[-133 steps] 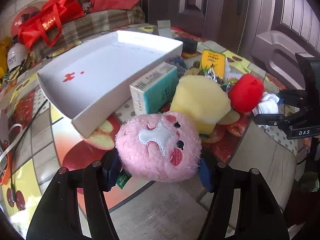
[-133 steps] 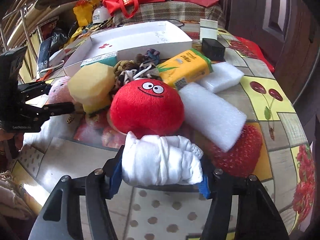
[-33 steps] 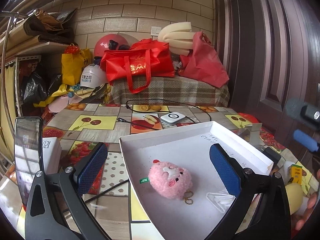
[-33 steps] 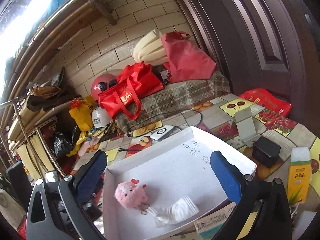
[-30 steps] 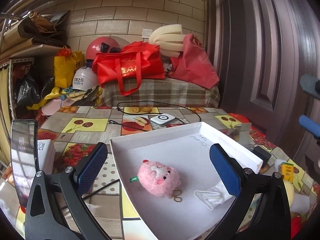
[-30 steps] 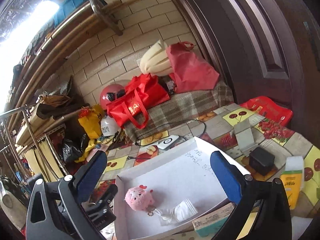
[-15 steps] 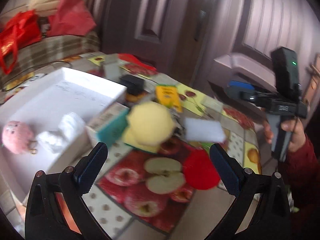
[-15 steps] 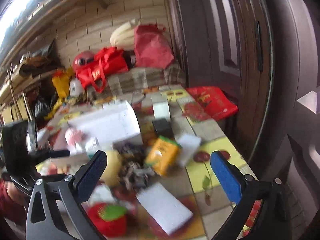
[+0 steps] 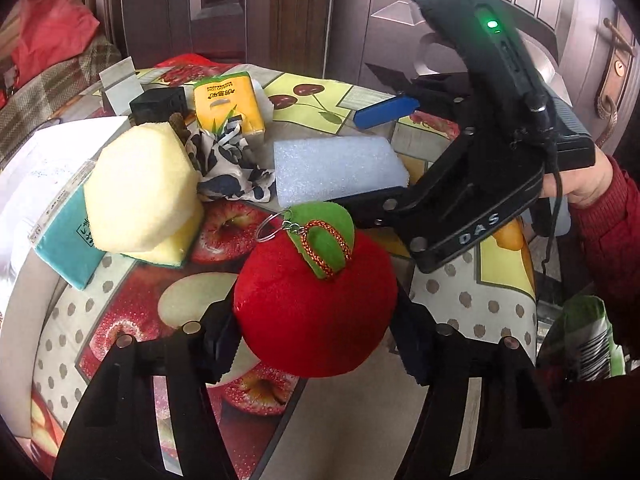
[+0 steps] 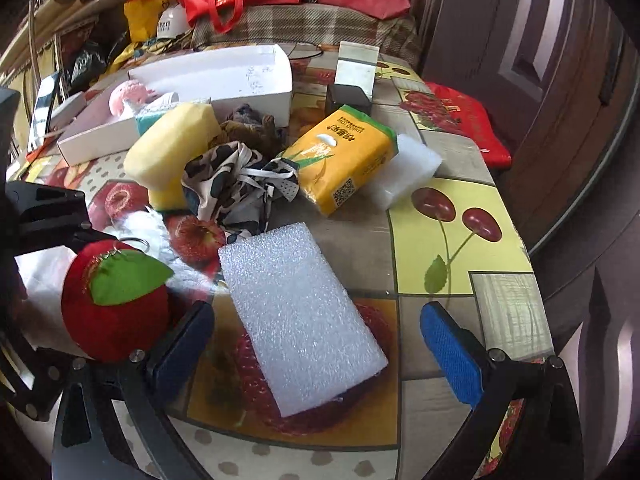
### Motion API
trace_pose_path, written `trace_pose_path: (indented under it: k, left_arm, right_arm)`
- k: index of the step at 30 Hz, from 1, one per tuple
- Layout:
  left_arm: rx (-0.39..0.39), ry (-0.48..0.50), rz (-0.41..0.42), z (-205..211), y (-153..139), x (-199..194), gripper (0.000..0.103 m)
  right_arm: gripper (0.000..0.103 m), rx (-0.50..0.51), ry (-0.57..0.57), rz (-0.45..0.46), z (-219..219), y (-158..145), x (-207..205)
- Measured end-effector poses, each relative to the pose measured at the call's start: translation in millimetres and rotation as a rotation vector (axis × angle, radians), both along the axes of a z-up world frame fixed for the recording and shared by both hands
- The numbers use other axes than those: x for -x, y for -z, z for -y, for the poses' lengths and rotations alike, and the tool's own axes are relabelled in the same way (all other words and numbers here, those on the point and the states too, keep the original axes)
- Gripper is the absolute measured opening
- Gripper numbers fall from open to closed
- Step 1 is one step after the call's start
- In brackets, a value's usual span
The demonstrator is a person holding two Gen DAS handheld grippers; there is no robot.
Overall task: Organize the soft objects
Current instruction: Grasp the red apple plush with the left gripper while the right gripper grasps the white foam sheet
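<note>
The left gripper (image 9: 316, 344) has just been closing, and the red plush apple (image 9: 316, 300) sits between its two pads. The pads look pressed into the soft sides, so it is pinching the apple. The apple rests near the close edge of the table (image 10: 452, 216), with its green leaf on top and a small key ring beside the leaf.

The right gripper (image 10: 316, 344) has just closed a little, but its pads are spread wide. The white foam block (image 10: 300, 316) lies flat between them, and neither pad touches it yet.

To the left of the apple are the yellow sponge (image 9: 140, 184) and the spotted cloth (image 9: 228, 168). Far back on the left is the white box (image 10: 256, 92), where the pink plush toy (image 10: 126, 98) already lies.

I think the job now is to grab both things well. The apple is squashy, so squeeze near its middle or it may pop out. The foam block lies slanted, so the right gripper should line up with its long sides before it squeezes. Then lift both straight up, clear of the cloth, and carry them to the box.
</note>
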State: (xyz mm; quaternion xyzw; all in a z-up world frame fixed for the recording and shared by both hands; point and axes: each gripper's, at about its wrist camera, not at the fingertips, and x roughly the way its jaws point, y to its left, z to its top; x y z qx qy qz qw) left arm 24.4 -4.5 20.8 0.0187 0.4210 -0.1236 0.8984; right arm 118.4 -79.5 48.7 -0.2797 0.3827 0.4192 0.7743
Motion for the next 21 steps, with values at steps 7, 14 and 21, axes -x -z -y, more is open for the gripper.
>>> trace_pose_path:
  k: [7, 14, 21]
  left_arm:
    - [0.01, -0.001, 0.169, -11.7, -19.2, 39.2, 0.06]
    - [-0.027, -0.215, 0.374, -48.9, -45.7, 52.4, 0.06]
    - [-0.046, -0.462, 0.437, -112.5, -78.6, 40.3, 0.06]
  right_arm:
    - [0.053, -0.067, -0.064, -0.056, 11.9, -10.5, 16.0]
    - [0.053, -0.453, -0.104, -0.103, 30.9, -92.9, 29.3]
    - [0.053, -0.596, -0.058, -0.025, -7.8, -128.3, 33.3]
